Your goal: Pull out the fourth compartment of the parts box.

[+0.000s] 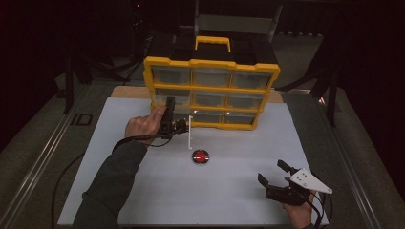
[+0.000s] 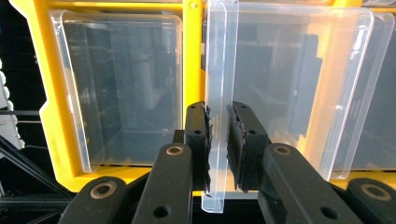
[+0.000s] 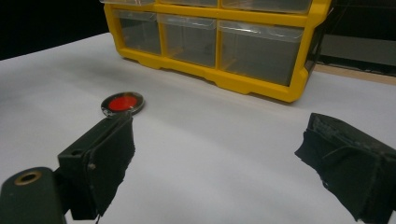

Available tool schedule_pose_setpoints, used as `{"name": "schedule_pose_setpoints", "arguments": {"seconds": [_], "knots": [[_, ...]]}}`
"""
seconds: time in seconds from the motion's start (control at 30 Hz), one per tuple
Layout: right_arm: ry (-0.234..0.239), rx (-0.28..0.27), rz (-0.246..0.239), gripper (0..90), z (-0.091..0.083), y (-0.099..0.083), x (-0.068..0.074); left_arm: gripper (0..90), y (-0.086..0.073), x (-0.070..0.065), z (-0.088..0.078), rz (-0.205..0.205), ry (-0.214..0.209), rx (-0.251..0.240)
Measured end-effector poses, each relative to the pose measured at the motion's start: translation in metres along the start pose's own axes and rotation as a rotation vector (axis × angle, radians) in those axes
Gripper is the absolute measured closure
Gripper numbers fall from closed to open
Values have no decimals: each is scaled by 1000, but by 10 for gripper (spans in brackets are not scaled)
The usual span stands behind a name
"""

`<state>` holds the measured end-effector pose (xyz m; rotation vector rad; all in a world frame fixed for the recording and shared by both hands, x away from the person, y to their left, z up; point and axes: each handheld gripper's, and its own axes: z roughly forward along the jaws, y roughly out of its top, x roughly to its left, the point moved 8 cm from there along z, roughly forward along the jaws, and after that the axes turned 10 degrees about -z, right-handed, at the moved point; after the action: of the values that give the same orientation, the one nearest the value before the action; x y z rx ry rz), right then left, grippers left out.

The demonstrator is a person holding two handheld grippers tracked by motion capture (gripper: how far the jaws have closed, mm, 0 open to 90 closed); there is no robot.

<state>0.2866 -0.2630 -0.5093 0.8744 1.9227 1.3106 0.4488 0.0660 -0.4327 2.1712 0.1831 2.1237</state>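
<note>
A yellow drawer cabinet point(image 1: 210, 64) with clear plastic drawers stands upright at the far middle of the white mat. My left gripper point(image 1: 179, 125) is in front of its lower left part, shut on the front lip of a clear drawer point(image 1: 190, 132) that sticks out of the cabinet's bottom row. In the left gripper view the pads point(image 2: 198, 140) pinch that clear drawer's lip point(image 2: 218, 93), with the yellow frame point(image 2: 191, 56) behind. A small red disc point(image 1: 200, 156) lies on the mat. My right gripper point(image 1: 272, 171) rests near the front right, open and holding nothing.
The white mat point(image 1: 143, 191) covers most of the table. In the right gripper view the red disc point(image 3: 123, 102) lies just past the left fingertip point(image 3: 112, 149) and the cabinet point(image 3: 243, 84) stands beyond. Dark floor and metal rails surround the table.
</note>
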Motion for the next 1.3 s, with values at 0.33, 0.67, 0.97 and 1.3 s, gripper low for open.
{"name": "schedule_pose_setpoints", "arguments": {"seconds": [0.33, 0.67, 0.97, 1.3], "knots": [[-1, 0, 0, 92, 0, 0, 0, 792, 0, -1, -11, -5, -8, 0], [0, 2, 1, 92, 0, 0, 0, 793, -1, -2, -21, 2, -8, -9], [0, 1, 1, 92, 0, 0, 0, 792, -2, -2, -26, 3, -6, -12], [0, 2, 0, 92, 0, 0, 0, 792, -1, -2, -35, 5, -11, -21]]}}
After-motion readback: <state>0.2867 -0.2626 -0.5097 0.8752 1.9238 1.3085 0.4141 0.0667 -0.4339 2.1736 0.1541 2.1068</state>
